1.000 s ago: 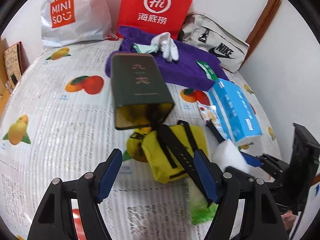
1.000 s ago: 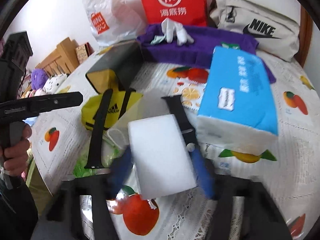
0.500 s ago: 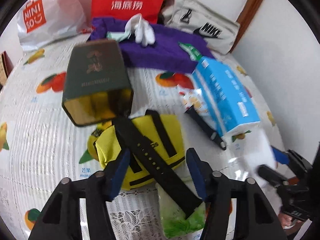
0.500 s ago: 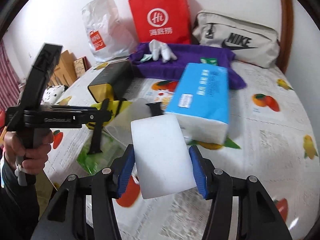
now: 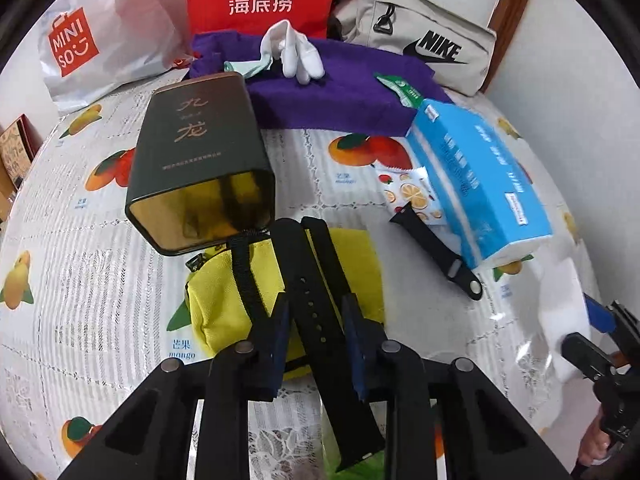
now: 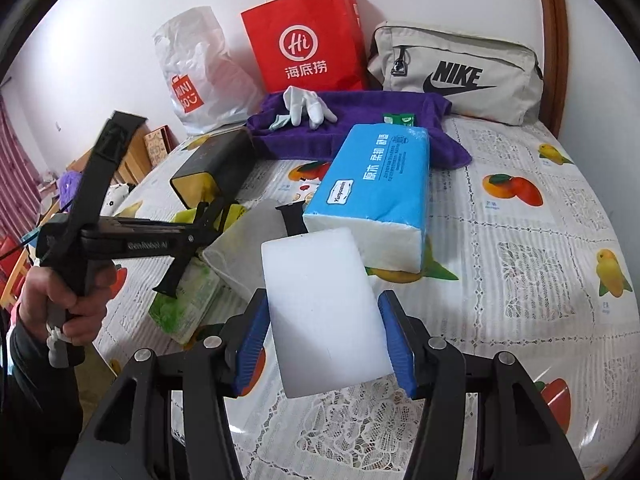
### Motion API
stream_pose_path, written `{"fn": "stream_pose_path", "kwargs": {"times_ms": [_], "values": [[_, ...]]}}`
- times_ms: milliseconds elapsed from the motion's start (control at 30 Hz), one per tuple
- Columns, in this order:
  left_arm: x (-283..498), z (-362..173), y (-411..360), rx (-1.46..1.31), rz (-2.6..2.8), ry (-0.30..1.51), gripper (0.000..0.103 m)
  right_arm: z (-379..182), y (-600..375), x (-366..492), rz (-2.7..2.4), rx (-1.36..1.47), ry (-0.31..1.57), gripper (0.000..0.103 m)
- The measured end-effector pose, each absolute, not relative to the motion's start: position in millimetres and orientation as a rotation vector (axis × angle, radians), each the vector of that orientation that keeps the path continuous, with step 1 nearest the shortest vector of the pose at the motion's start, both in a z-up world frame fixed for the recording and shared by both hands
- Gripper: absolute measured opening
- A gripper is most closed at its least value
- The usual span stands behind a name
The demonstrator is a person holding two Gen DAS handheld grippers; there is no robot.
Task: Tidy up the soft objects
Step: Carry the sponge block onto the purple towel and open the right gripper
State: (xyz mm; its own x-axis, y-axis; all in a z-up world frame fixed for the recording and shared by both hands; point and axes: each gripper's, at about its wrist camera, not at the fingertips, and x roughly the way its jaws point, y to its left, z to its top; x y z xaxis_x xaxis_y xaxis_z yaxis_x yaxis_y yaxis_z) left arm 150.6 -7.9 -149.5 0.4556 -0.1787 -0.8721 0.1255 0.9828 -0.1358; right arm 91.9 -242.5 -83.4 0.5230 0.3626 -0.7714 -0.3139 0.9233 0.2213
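Over the fruit-print tablecloth (image 6: 520, 216), right gripper (image 6: 326, 344) clamps the white sponge (image 6: 320, 316) while left gripper (image 5: 316, 344) straddles the black strap (image 5: 316, 304), jaws narrowly apart, probably about to pinch.

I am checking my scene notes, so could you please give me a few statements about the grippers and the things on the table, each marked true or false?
1. The right gripper holds a white sponge. True.
2. The left gripper straddles a black watch strap. True.
3. The white glove lies on the tissue pack. False: it lies on the purple towel.
4. The dark tin stands upright. False: it lies on its side, its open end facing the camera.
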Motion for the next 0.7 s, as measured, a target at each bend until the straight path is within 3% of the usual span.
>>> {"fn": "stream_pose_path", "kwargs": {"times_ms": [700], "values": [[146.8, -129.8, 13.0, -0.194, -0.283, 1.044, 0.018, -50.5, -245.2, 110.6, 0.401, 0.051, 0.894, 0.055]]}}
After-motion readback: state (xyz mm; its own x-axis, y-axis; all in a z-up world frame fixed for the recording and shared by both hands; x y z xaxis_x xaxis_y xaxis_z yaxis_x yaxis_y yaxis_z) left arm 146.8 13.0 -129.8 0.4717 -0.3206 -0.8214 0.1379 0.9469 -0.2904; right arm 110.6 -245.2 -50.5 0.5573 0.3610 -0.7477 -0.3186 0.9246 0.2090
